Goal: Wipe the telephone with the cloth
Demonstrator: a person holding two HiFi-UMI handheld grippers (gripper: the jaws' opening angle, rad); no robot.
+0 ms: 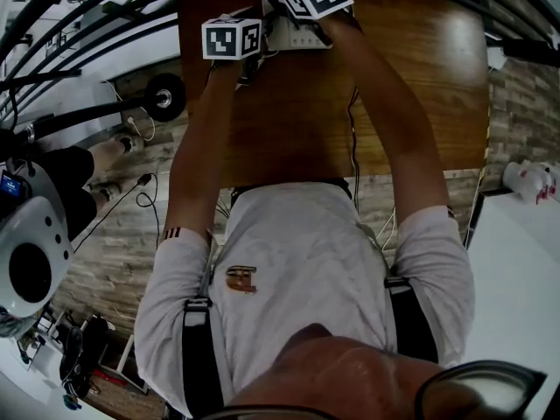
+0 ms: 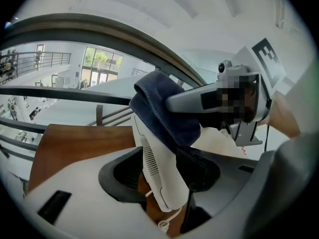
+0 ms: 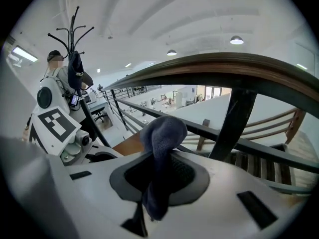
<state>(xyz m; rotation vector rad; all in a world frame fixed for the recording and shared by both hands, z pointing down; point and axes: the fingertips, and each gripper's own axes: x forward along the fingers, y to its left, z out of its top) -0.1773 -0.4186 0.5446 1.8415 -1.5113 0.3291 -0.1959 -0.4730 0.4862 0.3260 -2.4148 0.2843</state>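
A white telephone handset [image 2: 160, 176] stands between the jaws of my left gripper [image 2: 158, 179], its coiled cord [image 2: 167, 222] trailing below. It leans toward the right-hand pad, and wood shows in a gap on the left-hand side, so the jaws stand open around it. A dark blue cloth [image 2: 164, 111] is draped over the handset's far end, with my right gripper [image 2: 175, 103] shut on it. In the right gripper view the cloth [image 3: 162, 133] bulges up from between the jaws of the right gripper [image 3: 157, 176]. The telephone base [image 1: 297, 35] sits at the far edge of the wooden table [image 1: 289, 121].
A dark curved railing [image 3: 234, 66] runs close behind the table. A thin cable [image 1: 352, 129] crosses the tabletop. A white rounded machine [image 1: 31, 252] stands on the floor at the left. A coat stand [image 3: 75, 34] with a person beside it stands further off.
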